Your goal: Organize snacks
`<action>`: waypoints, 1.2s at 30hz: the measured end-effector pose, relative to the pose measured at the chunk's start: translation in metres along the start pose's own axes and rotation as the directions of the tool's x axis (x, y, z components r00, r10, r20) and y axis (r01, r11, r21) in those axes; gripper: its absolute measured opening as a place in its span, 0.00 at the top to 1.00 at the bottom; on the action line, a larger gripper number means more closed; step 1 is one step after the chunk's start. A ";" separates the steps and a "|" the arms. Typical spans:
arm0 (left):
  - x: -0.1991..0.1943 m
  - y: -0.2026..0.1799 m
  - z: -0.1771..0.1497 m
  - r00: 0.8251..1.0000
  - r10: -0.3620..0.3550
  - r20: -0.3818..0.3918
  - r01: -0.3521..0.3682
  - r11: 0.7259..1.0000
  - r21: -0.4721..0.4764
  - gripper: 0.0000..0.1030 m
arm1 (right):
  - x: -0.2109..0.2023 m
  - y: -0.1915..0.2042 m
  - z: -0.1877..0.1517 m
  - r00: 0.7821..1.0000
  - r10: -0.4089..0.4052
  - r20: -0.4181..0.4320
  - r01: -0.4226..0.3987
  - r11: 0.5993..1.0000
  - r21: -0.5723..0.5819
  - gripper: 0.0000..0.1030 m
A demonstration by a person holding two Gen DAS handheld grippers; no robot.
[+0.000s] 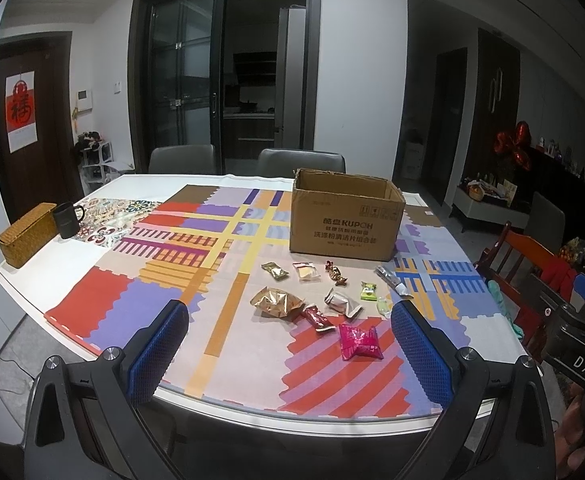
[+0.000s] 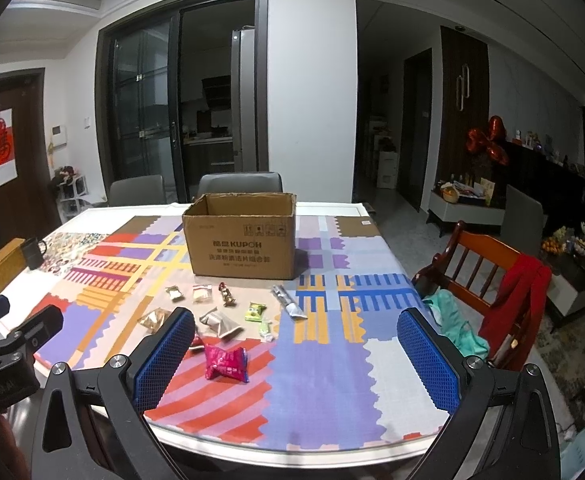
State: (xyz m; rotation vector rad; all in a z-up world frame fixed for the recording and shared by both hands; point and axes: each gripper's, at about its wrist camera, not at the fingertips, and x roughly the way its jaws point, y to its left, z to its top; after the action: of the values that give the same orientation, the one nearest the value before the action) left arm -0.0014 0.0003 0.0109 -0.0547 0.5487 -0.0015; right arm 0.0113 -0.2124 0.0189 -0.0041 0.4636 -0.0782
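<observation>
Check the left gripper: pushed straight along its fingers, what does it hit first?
Probably the snack cluster: the left gripper is open, and the red sachet and pink packet lie between its fingers on the tablecloth. The cardboard box stands beyond. Depth is uncertain.

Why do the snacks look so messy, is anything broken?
Nothing is broken. The snacks, like the pink packet and gold bag, just lie scattered on the table in front of the open cardboard box.
</observation>
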 end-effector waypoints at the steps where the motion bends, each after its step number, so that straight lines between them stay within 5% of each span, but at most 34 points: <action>1: 0.000 0.000 0.000 1.000 0.000 0.001 0.000 1.000 0.001 0.00 | 0.000 0.000 0.000 1.000 0.000 0.000 0.000 1.000 0.000 0.01; 36: 0.000 -0.004 0.000 1.000 -0.002 -0.002 0.002 1.000 0.006 0.00 | -0.001 -0.001 0.000 1.000 0.000 0.002 0.000 1.000 0.001 0.01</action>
State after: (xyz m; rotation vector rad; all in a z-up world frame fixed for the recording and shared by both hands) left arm -0.0016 -0.0036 0.0109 -0.0498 0.5503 -0.0053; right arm 0.0106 -0.2133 0.0192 -0.0027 0.4617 -0.0784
